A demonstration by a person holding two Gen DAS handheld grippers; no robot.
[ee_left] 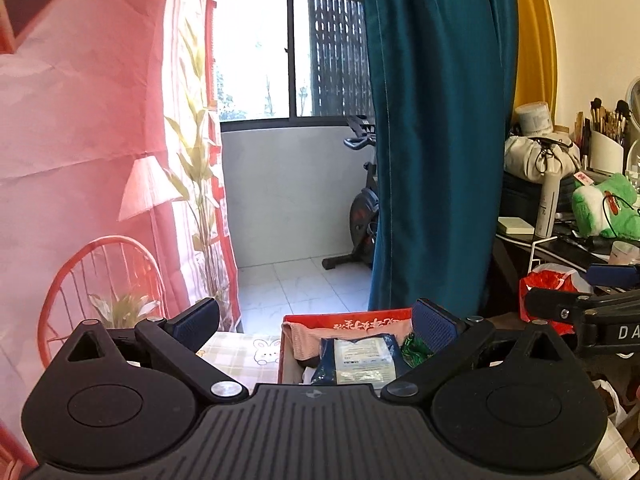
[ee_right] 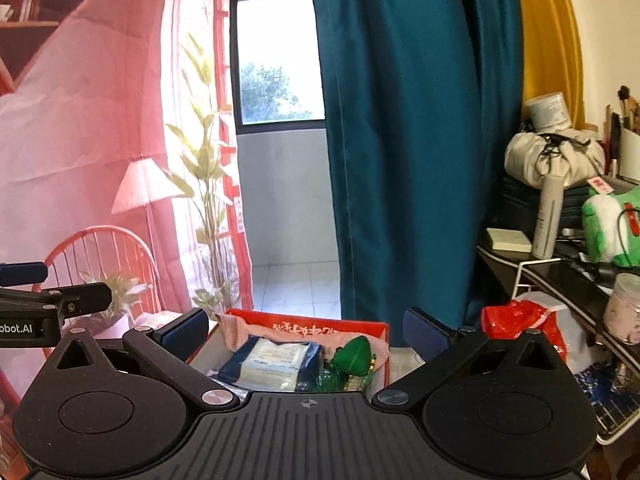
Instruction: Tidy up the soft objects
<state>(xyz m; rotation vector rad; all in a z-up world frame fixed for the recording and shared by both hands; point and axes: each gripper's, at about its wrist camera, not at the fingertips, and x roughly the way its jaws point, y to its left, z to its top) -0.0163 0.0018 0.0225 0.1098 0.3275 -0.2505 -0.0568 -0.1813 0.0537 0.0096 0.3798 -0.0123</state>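
Both my claws hang side by side above the red box (ee_right: 372, 330), empty. Left claw (ee_left: 316, 326) jaws wide apart; right claw (ee_right: 306, 330) the same. In the box: pink cloth (ee_right: 240, 330), a blue-and-white packet (ee_right: 272, 368) on it, green pouch (ee_right: 354, 358) just beside. Green plush toy (ee_left: 600, 208) sits well apart on the cluttered desk (ee_left: 560, 246).

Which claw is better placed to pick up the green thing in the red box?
Probably the right claw. It is open, and the green item sits between its fingers, right of centre. In the left claw view it lies against the right finger, off-centre in the red box.
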